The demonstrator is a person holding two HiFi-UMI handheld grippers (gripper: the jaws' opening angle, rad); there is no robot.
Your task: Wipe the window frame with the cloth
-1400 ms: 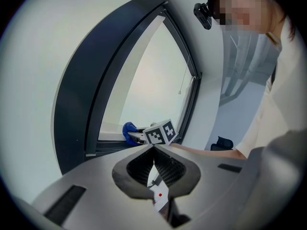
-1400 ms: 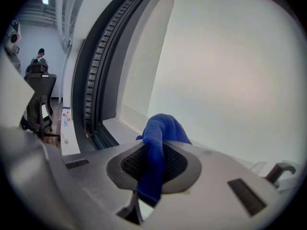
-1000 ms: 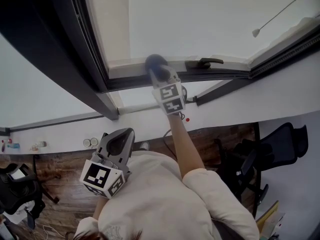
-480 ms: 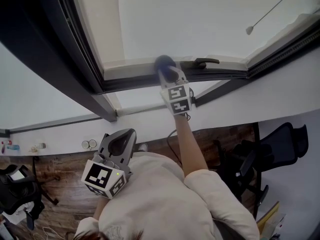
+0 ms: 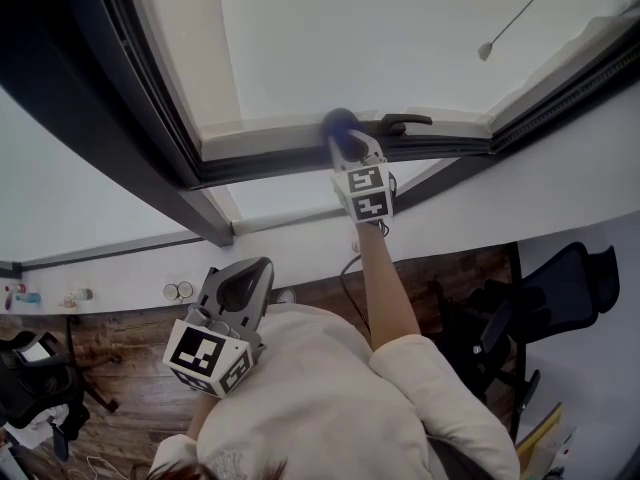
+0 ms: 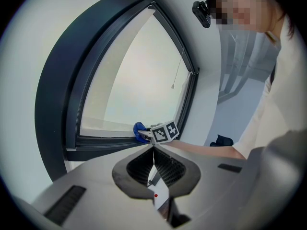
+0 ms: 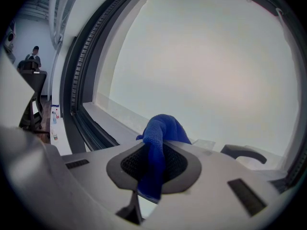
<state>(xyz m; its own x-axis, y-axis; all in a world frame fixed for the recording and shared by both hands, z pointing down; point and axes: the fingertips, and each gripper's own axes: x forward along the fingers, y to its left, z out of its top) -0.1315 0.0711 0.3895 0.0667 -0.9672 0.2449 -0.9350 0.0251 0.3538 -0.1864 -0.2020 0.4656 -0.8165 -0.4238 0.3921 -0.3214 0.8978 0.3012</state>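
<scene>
A: Two risks, I think; the bigger one is about the window frame [image 5: 270, 166], the dark rail across the upper middle of the head view; the wad seems to press only on the pale ledge above it, so the dark grooves may stay dusty.

B: And the grippers?

A: The right gripper [image 5: 347, 142] is clamped on the blue cloth [image 5: 338, 124], at the upper centre, on the ledge; the left gripper [image 5: 243, 276], lower left near the chest, has its jaws together with nothing between them.

B: So the cloth could slip?

A: Possibly; most of it is bunched ahead of the jaws, and only a narrow strip is pinched; strong drag may pull it out.

B: The smaller risk?

A: The handle [image 5: 405, 122] is just to the right of the cloth; a stroke in that direction could catch on it.
</scene>
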